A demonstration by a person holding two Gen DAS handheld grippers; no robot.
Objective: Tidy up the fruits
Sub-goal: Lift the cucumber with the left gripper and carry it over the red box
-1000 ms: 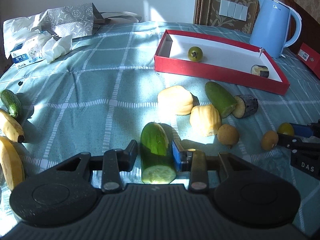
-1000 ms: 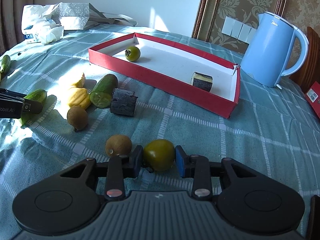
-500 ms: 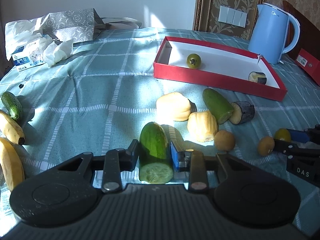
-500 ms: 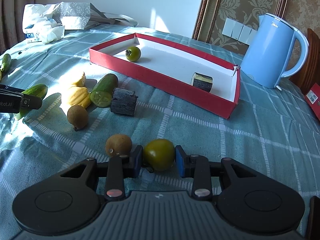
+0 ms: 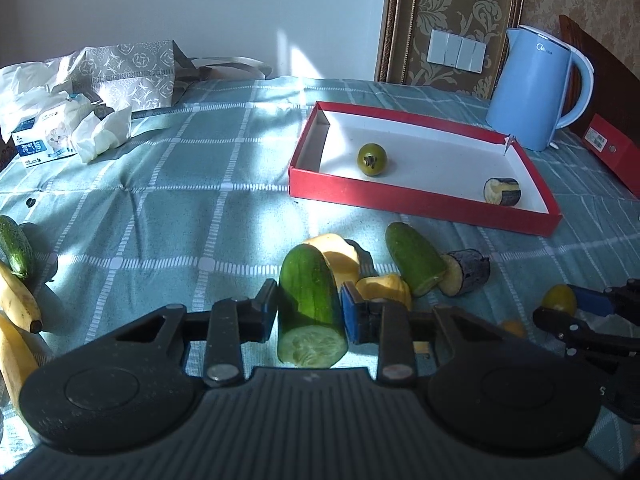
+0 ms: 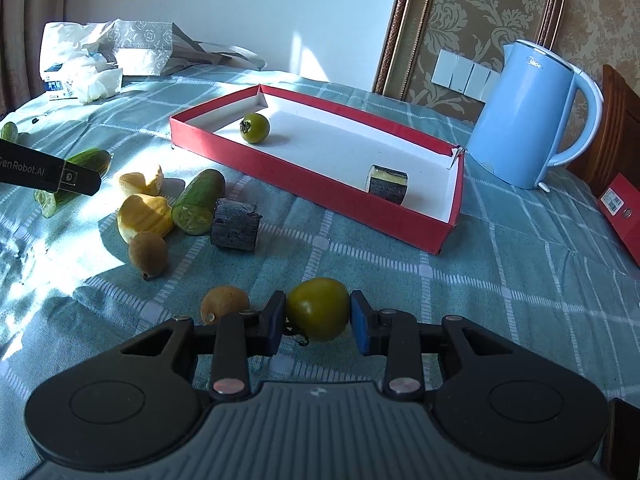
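From the left wrist, the left gripper is clamped on a cut cucumber; bananas (unseen from the other side) lie at the tablecloth's left edge.

From the right wrist, the right gripper pinches a green tomato, with bare cloth between it and the red box.

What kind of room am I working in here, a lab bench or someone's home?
Most likely a home, perhaps a dining room: a table under a checked teal tablecloth, a blue electric kettle by wall switches, patterned wallpaper, and a gift bag.
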